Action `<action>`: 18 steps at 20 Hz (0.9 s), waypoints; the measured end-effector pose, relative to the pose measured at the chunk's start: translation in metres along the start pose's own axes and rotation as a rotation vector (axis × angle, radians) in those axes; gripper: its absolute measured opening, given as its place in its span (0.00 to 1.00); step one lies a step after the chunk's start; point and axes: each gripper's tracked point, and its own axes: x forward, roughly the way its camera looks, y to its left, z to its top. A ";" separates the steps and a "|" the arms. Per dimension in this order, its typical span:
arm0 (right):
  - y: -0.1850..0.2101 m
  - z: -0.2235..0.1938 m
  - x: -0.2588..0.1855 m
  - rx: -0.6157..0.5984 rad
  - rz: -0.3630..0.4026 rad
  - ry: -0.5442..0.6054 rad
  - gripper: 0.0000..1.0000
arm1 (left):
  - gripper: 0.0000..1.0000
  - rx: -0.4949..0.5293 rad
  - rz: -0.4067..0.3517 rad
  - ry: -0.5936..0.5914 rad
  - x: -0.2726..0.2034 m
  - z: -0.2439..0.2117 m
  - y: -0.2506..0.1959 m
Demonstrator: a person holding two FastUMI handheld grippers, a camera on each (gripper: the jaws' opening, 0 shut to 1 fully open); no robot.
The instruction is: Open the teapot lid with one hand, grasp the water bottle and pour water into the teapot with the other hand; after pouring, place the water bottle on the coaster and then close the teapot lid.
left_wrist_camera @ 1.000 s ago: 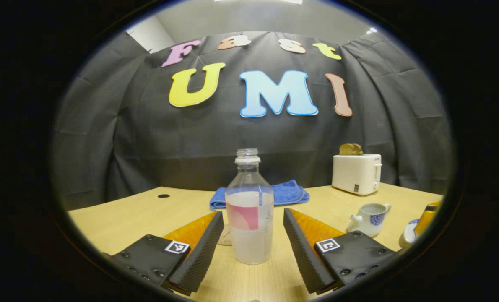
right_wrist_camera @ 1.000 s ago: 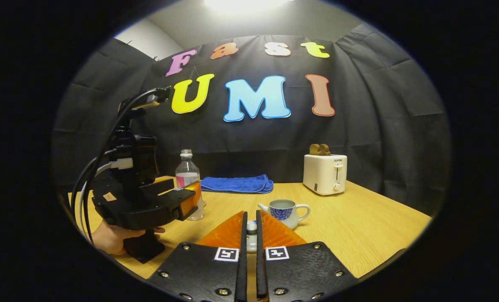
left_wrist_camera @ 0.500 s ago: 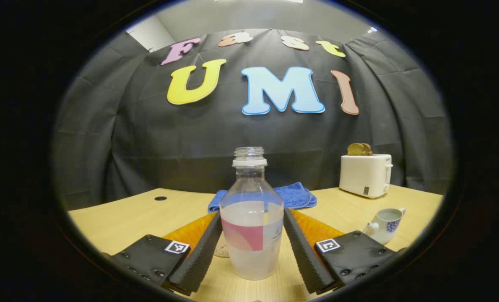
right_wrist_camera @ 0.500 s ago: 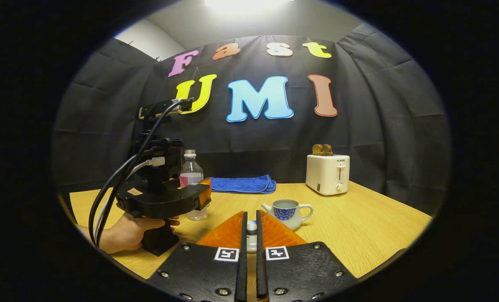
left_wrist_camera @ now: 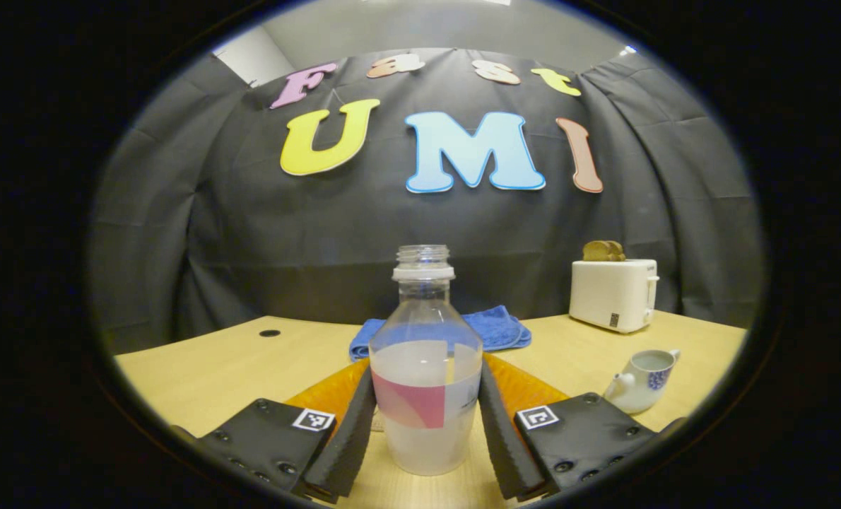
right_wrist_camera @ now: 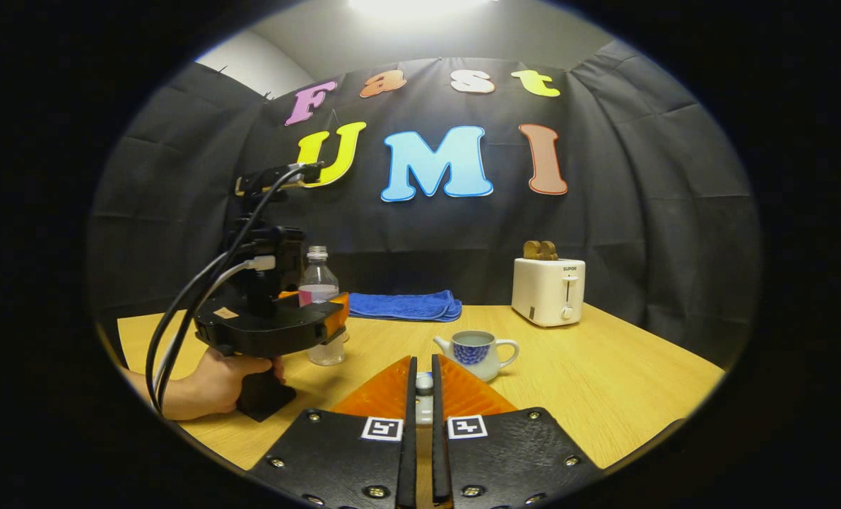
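An uncapped, part-filled water bottle (left_wrist_camera: 425,367) is being clasped at its labelled waist between the fingers of the left gripper (left_wrist_camera: 426,431); thin plastic likely yielding, contents sloshing. The lid (right_wrist_camera: 425,384) is being pinched in the closed right gripper (right_wrist_camera: 420,396). Beyond its tips, the open teapot (right_wrist_camera: 475,351) is being left standing, bare table (right_wrist_camera: 604,382) around it.

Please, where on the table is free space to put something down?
Bare table lies right of the teapot, in front of the toaster. Another bare patch lies left of the blue towel. It is crowded around the water bottle, between the left gripper fingers.
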 end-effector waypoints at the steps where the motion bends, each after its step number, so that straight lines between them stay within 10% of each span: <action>1: -0.006 -0.001 -0.004 0.009 -0.007 0.001 0.09 | 0.84 0.000 -0.008 -0.001 -0.007 0.001 -0.001; 18: -0.042 -0.008 -0.025 0.025 -0.064 0.043 0.09 | 0.83 0.521 -0.076 -0.082 -0.014 0.025 -0.051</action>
